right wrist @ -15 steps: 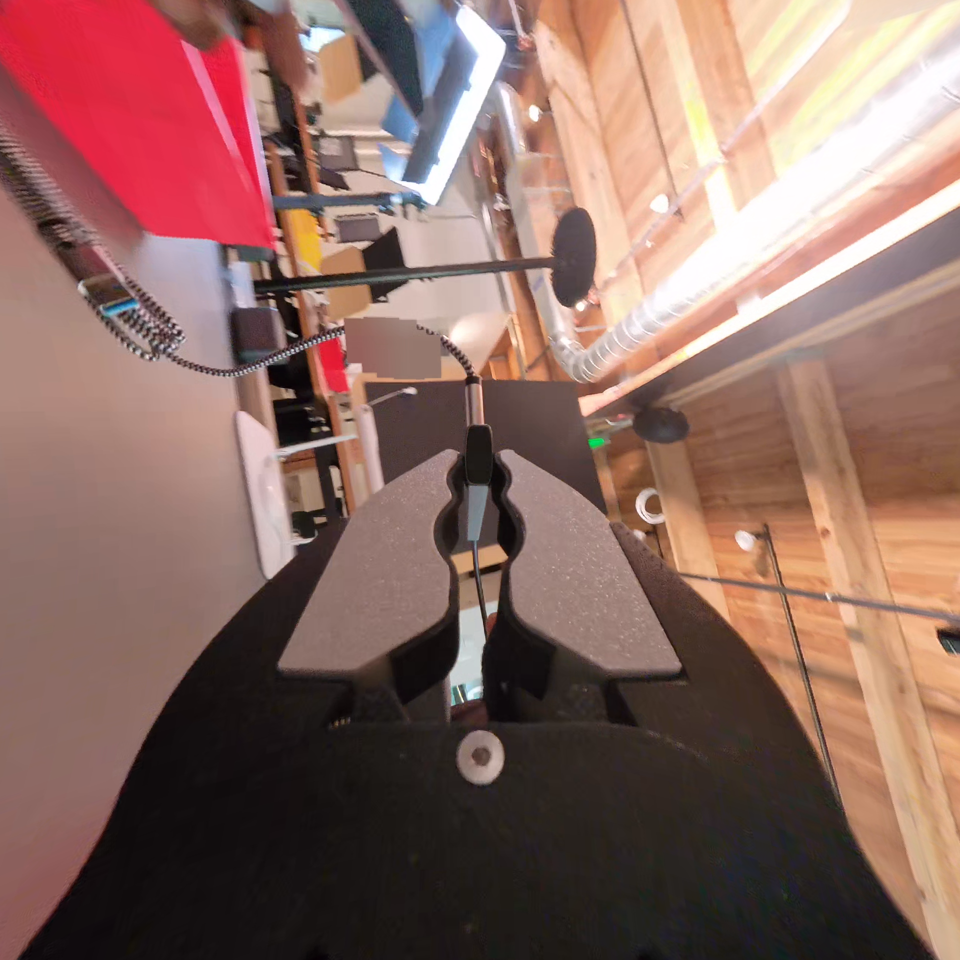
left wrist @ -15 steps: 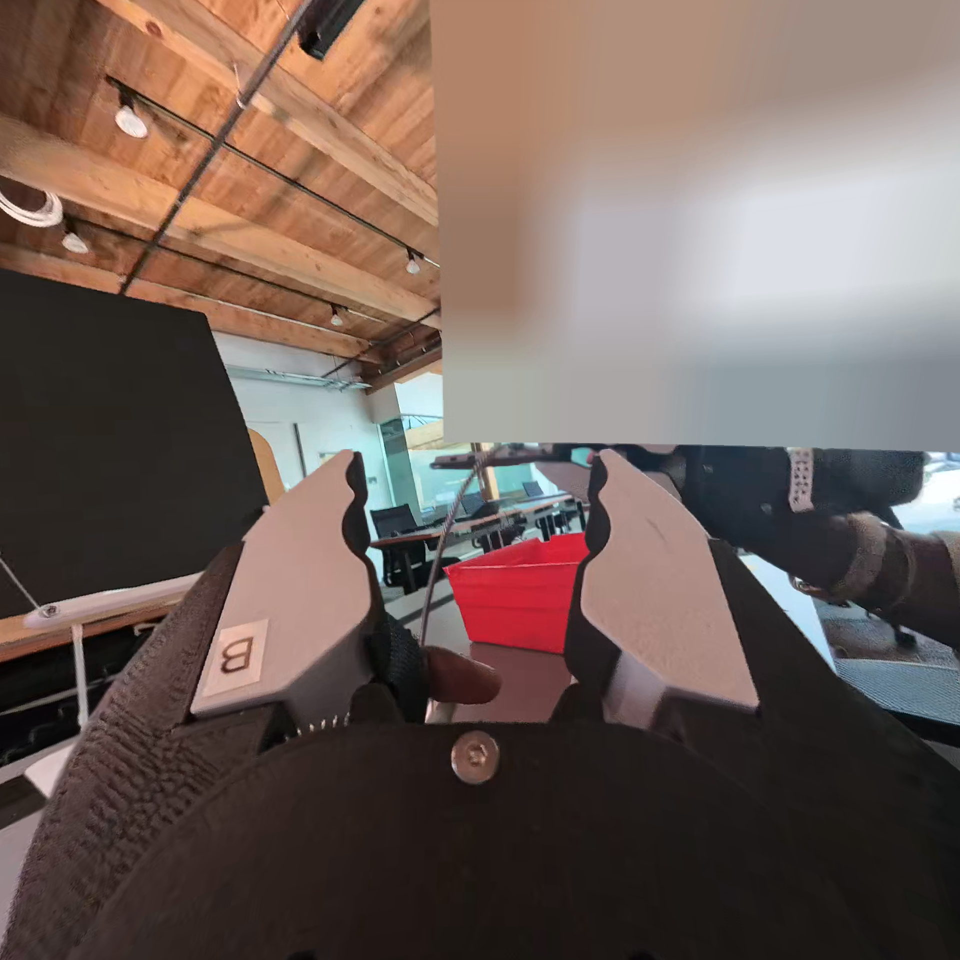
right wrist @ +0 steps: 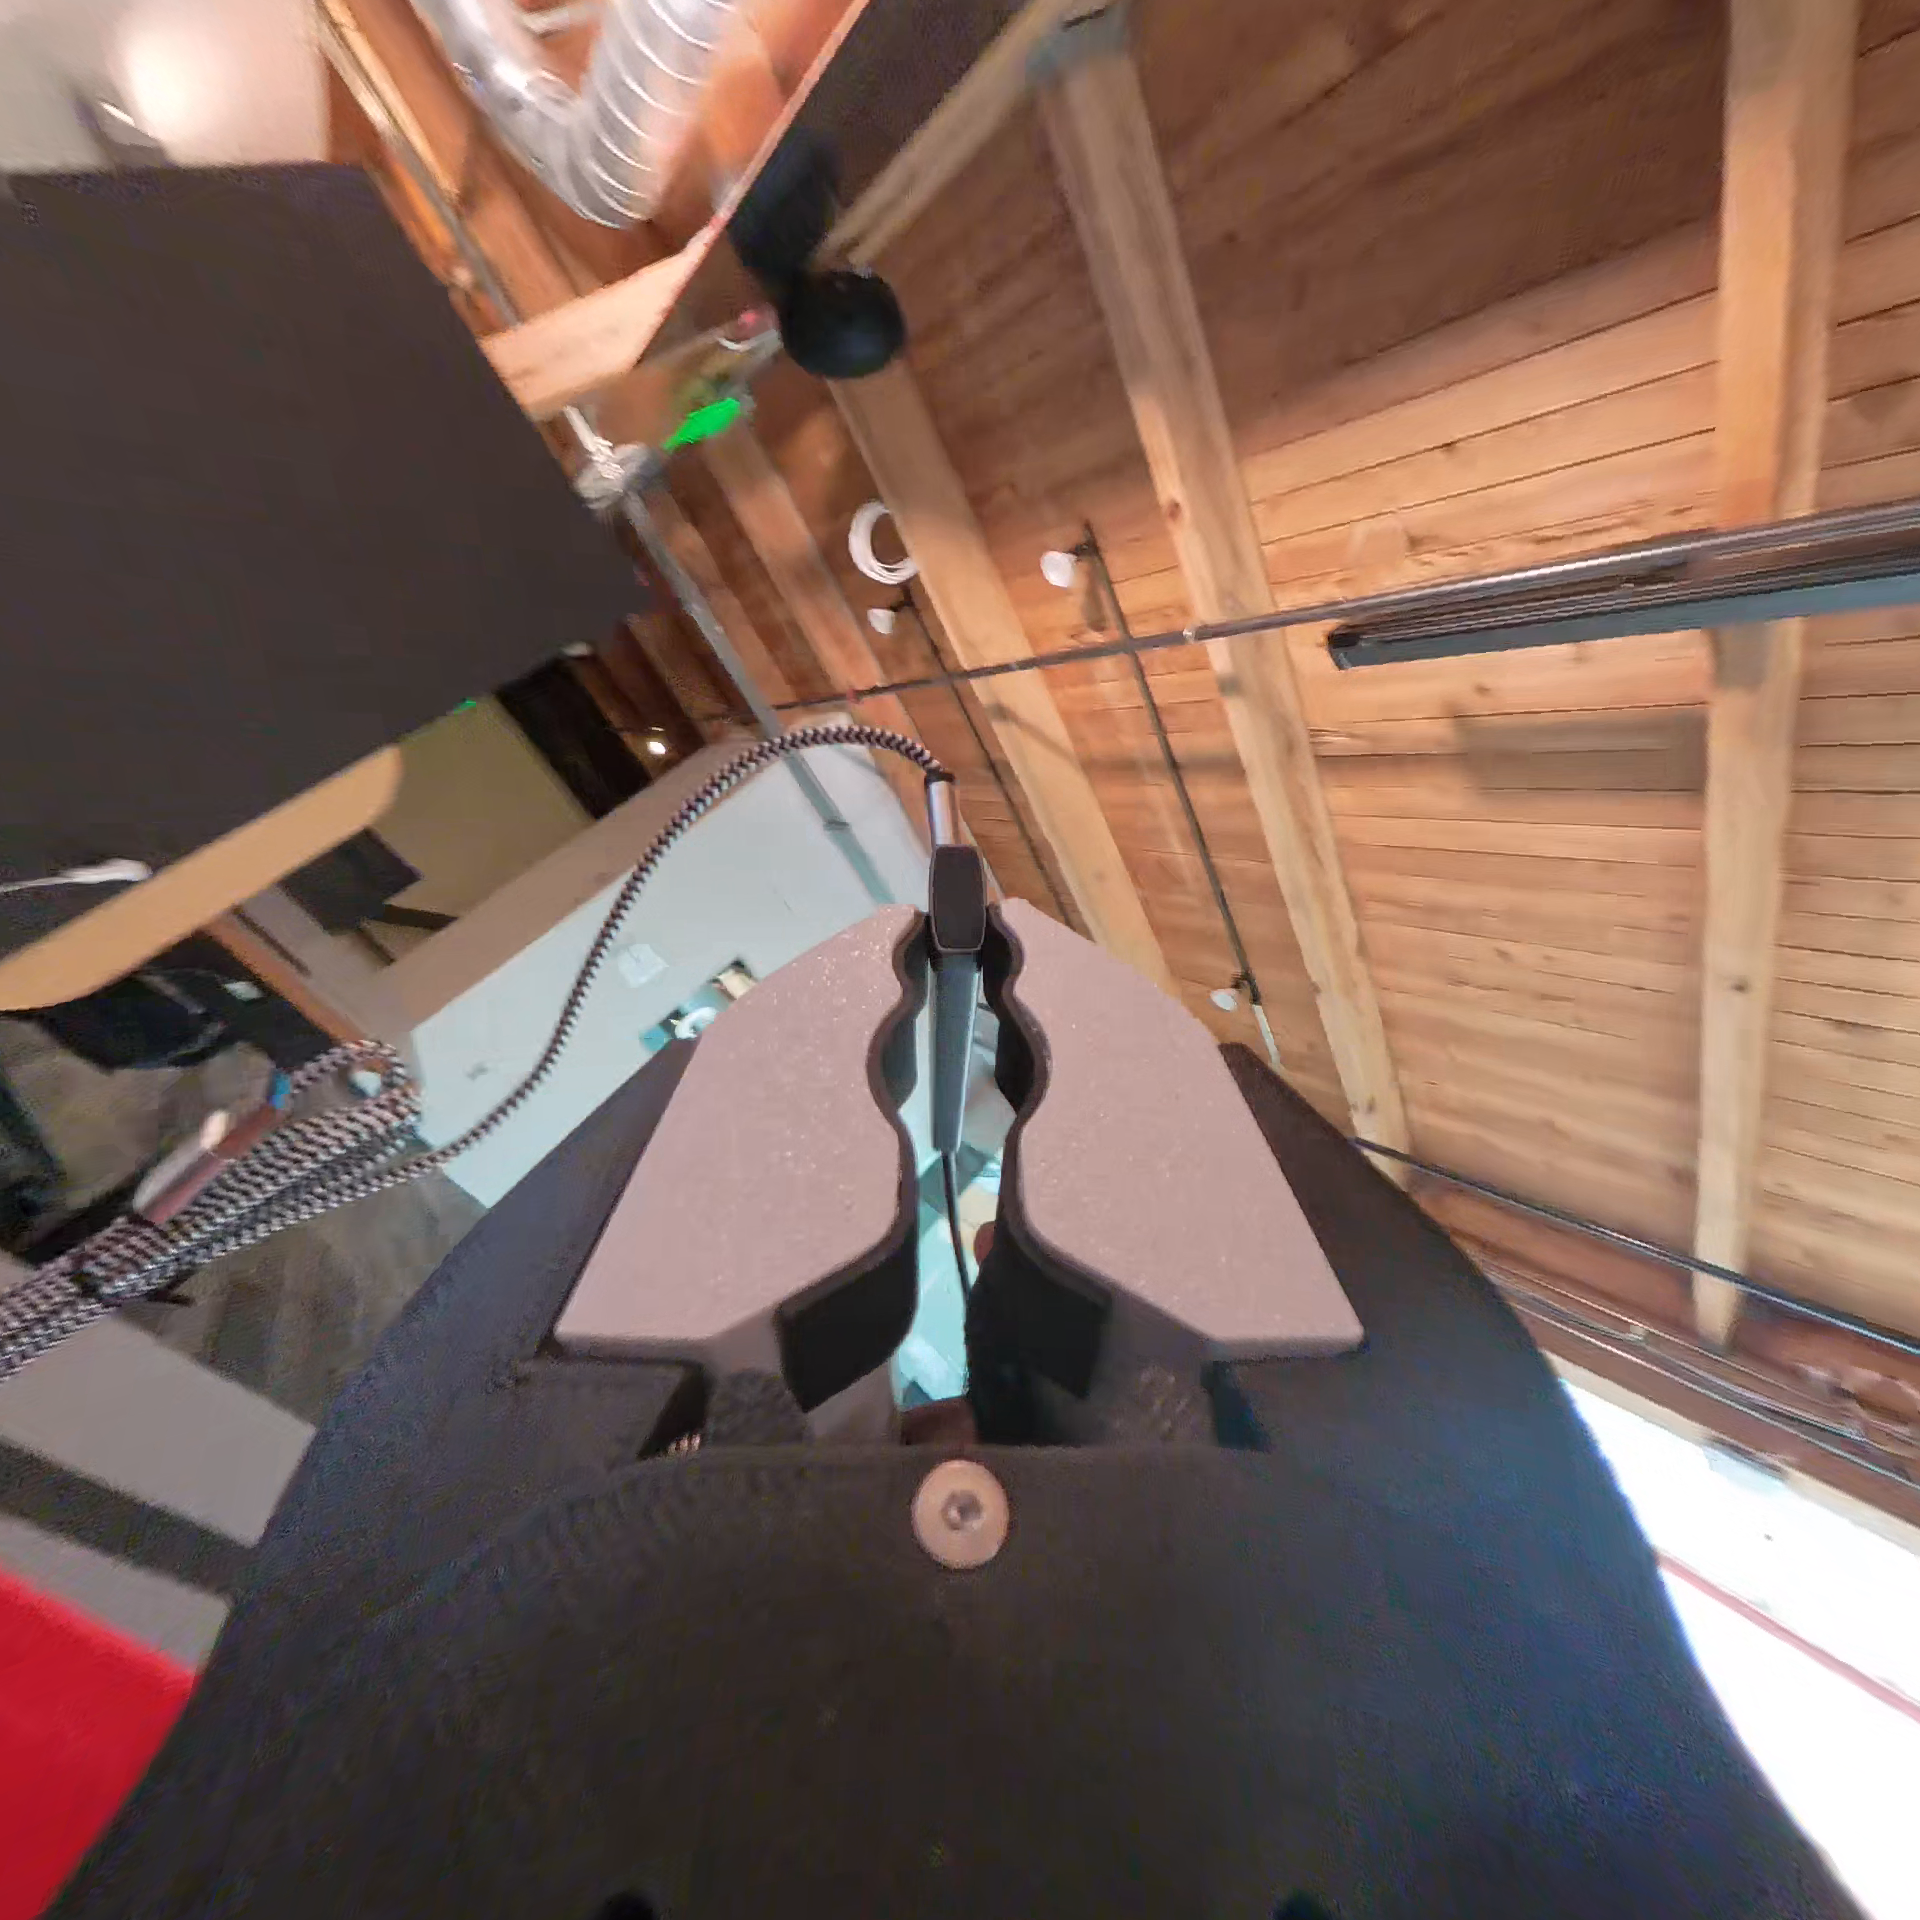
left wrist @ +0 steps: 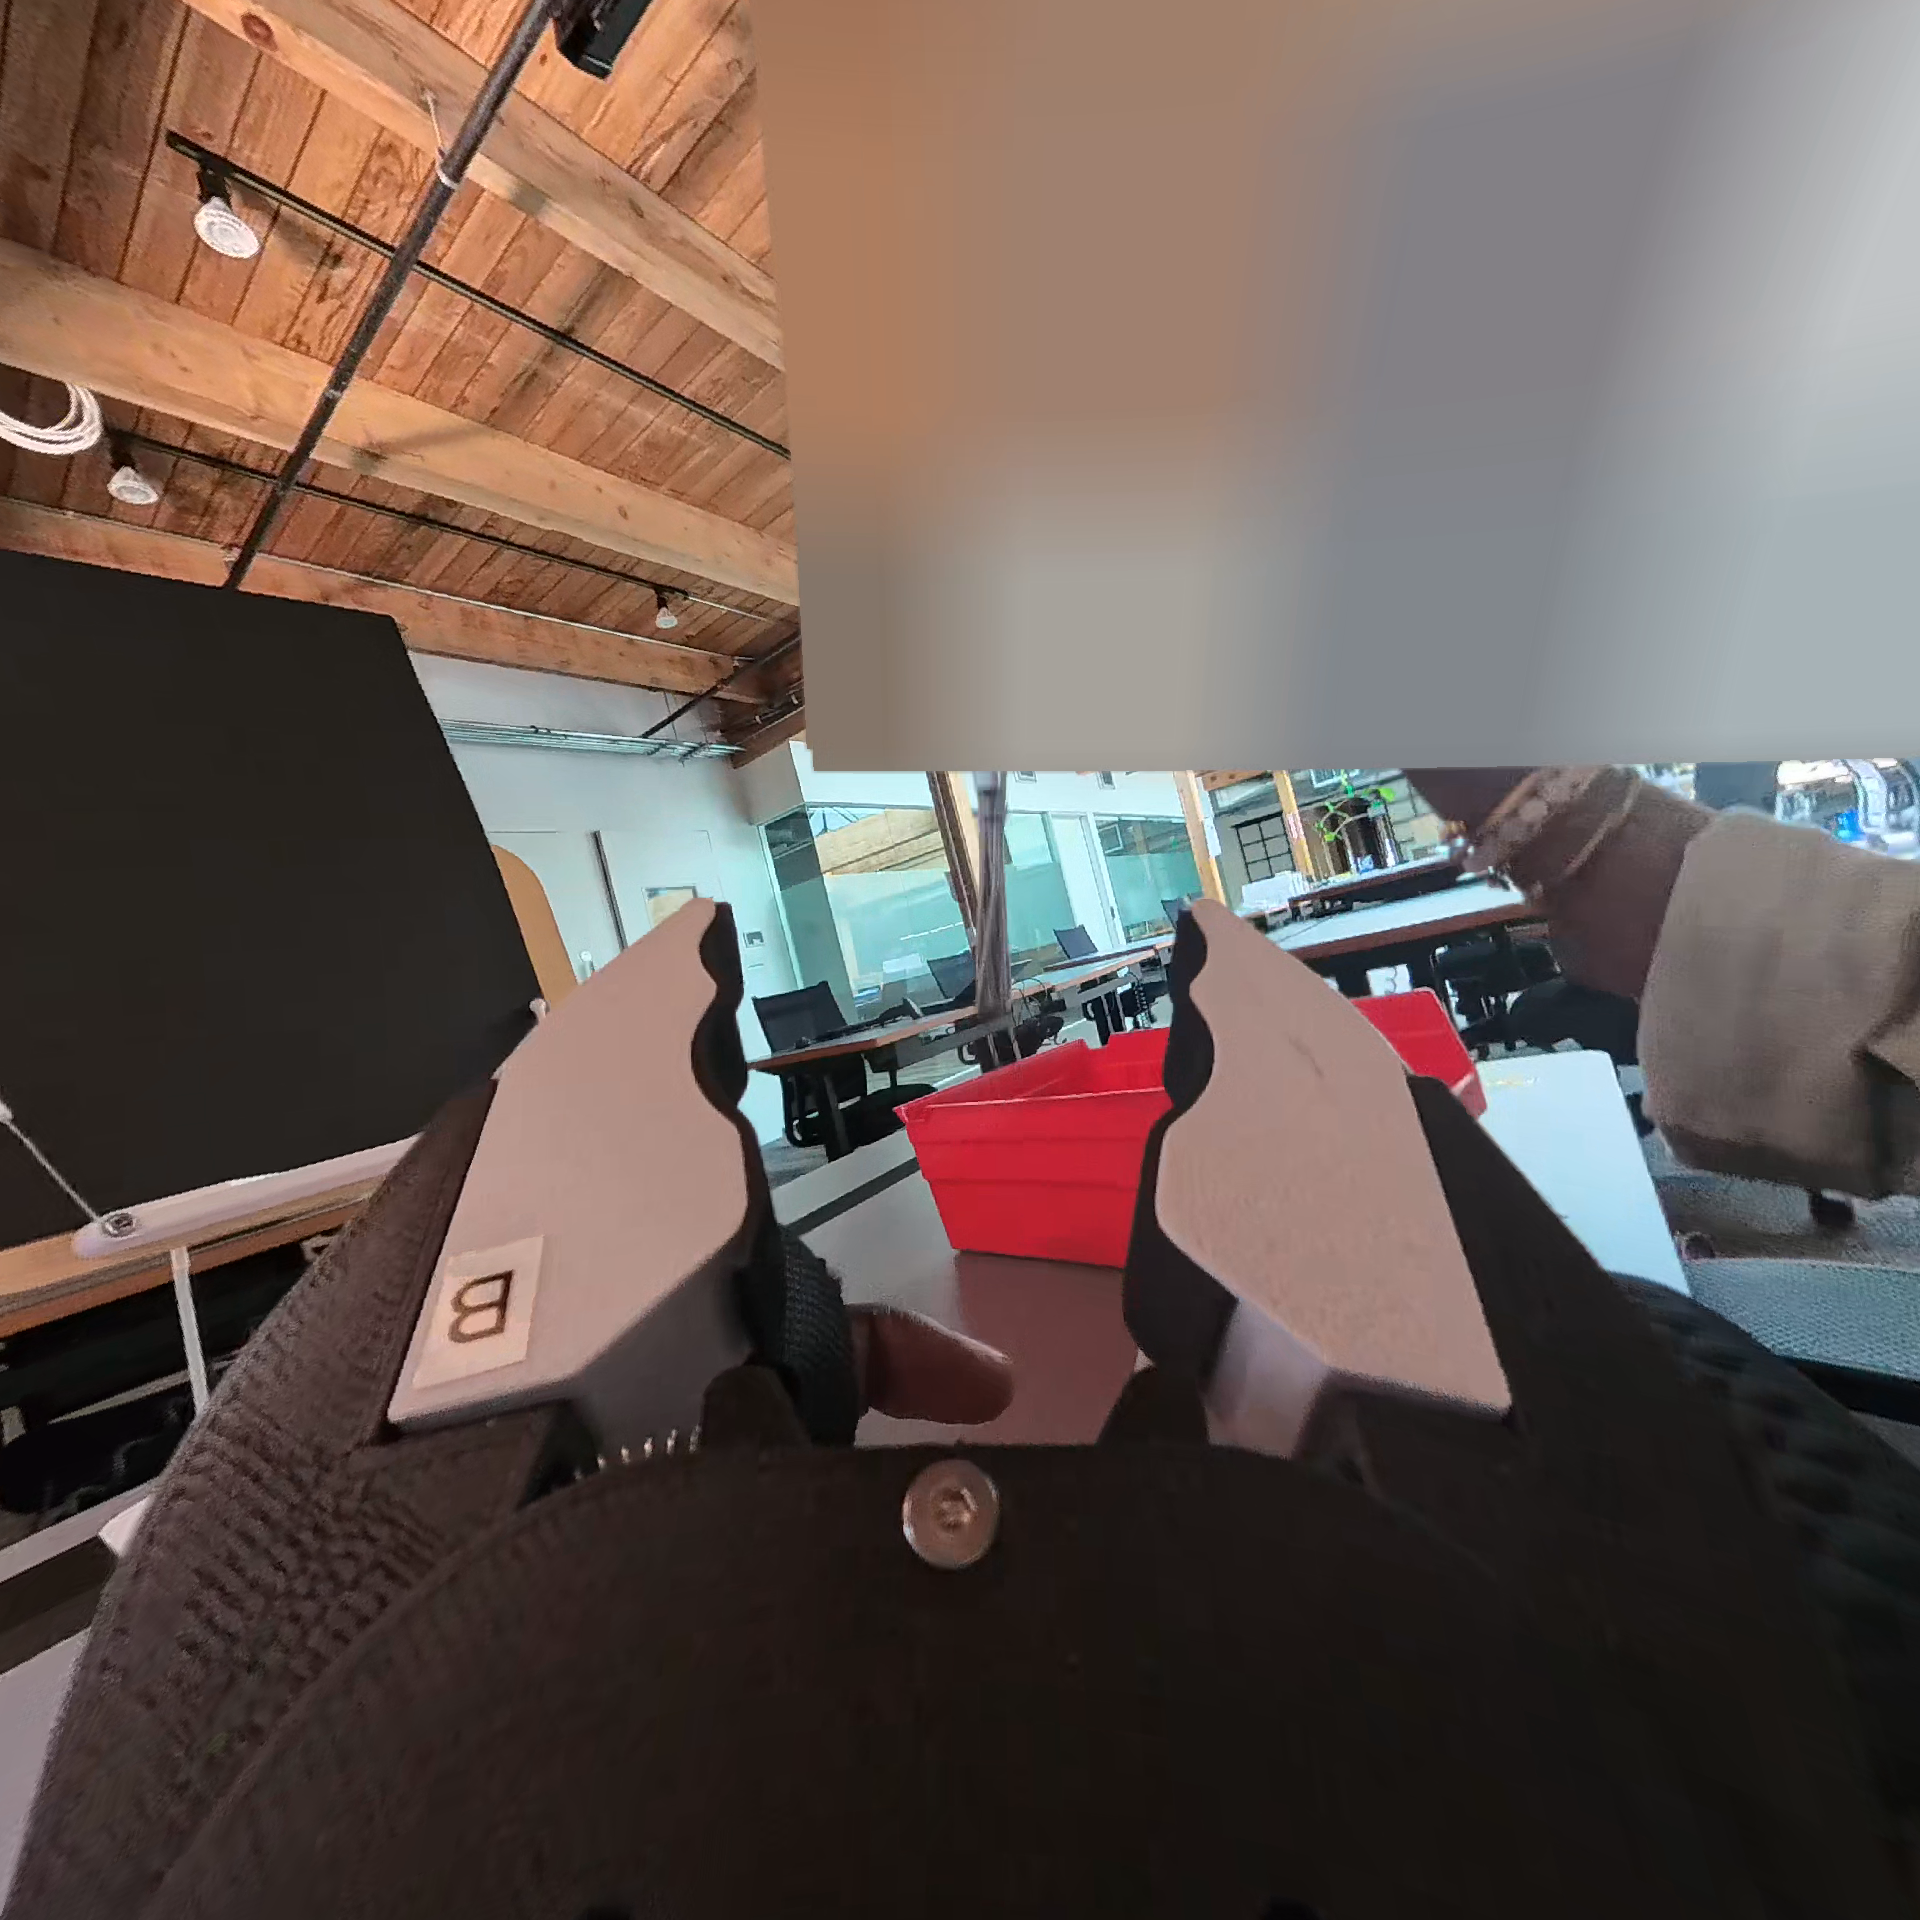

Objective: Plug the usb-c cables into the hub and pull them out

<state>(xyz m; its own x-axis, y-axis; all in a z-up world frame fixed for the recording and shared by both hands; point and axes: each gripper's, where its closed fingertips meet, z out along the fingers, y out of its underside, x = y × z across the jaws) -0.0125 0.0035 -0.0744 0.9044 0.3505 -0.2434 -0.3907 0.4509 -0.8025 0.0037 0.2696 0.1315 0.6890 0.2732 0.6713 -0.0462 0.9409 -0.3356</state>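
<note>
My right gripper (right wrist: 956,914) is shut on a slim grey hub (right wrist: 951,1039), seen edge-on between the fingers, with a thin black lead trailing back from it. A silver plug (right wrist: 940,810) of a black-and-white braided USB-C cable (right wrist: 623,904) sits at the hub's dark far end. The cable arcs left and down to a bundled coil (right wrist: 239,1153). The gripper is tilted up toward the wooden ceiling. My left gripper (left wrist: 951,925) is open and empty, held above the grey table (left wrist: 1039,1340).
A red bin (left wrist: 1039,1153) stands on the table beyond the left gripper, and its red corner (right wrist: 62,1704) shows in the right wrist view. A person's beige sleeve (left wrist: 1766,987) is at the right. A black panel (left wrist: 208,883) stands at the left. There is about 35 cm between the tips of the two grippers.
My right gripper has swung and rolled with the hub, so the table and red bin slid to the lower left and the ceiling fills the view. The left gripper barely moved.
</note>
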